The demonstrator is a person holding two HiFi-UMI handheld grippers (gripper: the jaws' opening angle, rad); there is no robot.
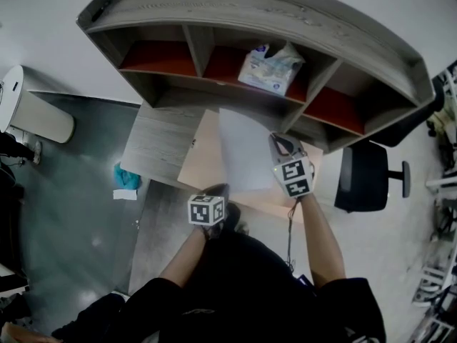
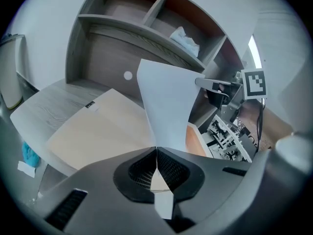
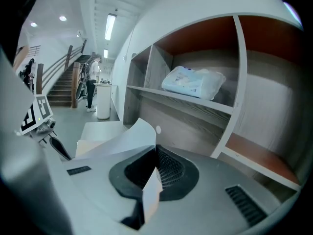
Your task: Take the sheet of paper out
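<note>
A white sheet of paper (image 1: 244, 150) is held up above the desk, curved between both grippers. My left gripper (image 1: 219, 190) is shut on its near lower corner; the left gripper view shows the sheet (image 2: 166, 106) rising from the closed jaws (image 2: 156, 153). My right gripper (image 1: 277, 142) is shut on the sheet's right edge, and the sheet (image 3: 122, 138) bends away leftward from its jaws (image 3: 156, 150). Under the sheet a flat beige folder (image 1: 200, 164) lies on the desk (image 1: 157, 145). The folder (image 2: 102, 131) stays flat.
A grey hutch (image 1: 285, 16) with red-backed compartments stands at the desk's back; a plastic-wrapped package (image 1: 270, 66) sits on its middle shelf. A black office chair (image 1: 368, 177) is at the right. A teal cloth (image 1: 127, 177) lies on the floor, a white bin (image 1: 32, 109) far left.
</note>
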